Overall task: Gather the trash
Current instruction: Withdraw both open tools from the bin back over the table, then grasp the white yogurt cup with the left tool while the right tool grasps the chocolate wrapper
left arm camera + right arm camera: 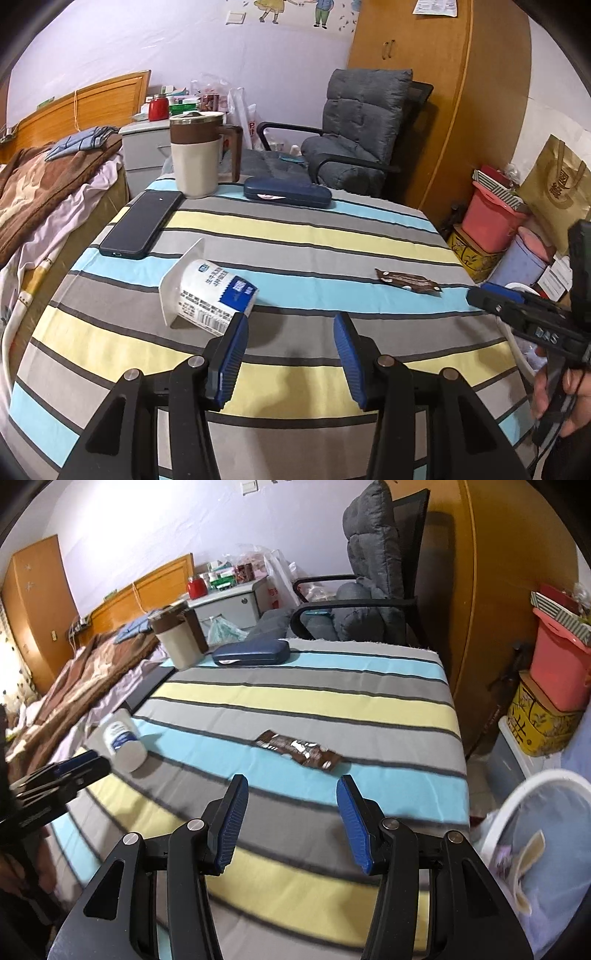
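A white yogurt cup (207,291) lies on its side on the striped tablecloth (314,236), just left of my open left gripper (291,325); its left pad sits close by the cup's base. A brown snack wrapper (406,282) lies flat to the right. In the right wrist view the wrapper (299,751) lies just ahead of my open, empty right gripper (291,790), and the cup (122,740) lies far left. A white trash bin (535,834) with a blue liner stands beside the table at the right.
A phone (142,223), a brown-and-cream mug (197,155) and a blue glasses case (288,192) sit at the table's far side. A grey armchair (354,133) stands behind. A bed (40,192) is left; boxes and a pink bin (491,221) are right.
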Demonstrator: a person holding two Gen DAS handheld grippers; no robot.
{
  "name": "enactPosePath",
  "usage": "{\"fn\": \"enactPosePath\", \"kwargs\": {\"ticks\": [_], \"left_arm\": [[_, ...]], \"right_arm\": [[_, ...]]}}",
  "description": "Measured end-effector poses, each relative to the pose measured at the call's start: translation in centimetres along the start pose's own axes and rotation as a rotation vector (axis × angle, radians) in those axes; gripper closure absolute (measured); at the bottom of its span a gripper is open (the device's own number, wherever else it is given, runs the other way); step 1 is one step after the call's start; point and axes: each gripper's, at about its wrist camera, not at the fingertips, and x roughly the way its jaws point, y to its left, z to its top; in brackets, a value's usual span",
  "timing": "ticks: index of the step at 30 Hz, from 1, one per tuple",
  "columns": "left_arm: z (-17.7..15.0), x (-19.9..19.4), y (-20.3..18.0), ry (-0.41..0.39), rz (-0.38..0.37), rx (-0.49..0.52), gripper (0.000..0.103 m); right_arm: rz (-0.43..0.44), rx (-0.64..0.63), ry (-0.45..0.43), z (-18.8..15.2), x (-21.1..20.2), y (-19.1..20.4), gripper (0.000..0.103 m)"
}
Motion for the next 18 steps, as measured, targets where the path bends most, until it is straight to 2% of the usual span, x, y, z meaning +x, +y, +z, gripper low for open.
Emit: {"fn": "enactPosePath", "kwargs": {"ticks": [13,18], "left_arm": [[-0.7,3.0,2.8,0.054,0.08,-0.052,0.055],[-0.9,3.2,4.5,0.057,0.11,-0.083,0.055]], "right_arm": [[0.006,-0.039,0.066,1.7,4.9,-1.4,0.051],[0.038,-0.044,0.136,1.5,6.1,-1.3,0.051]]}}
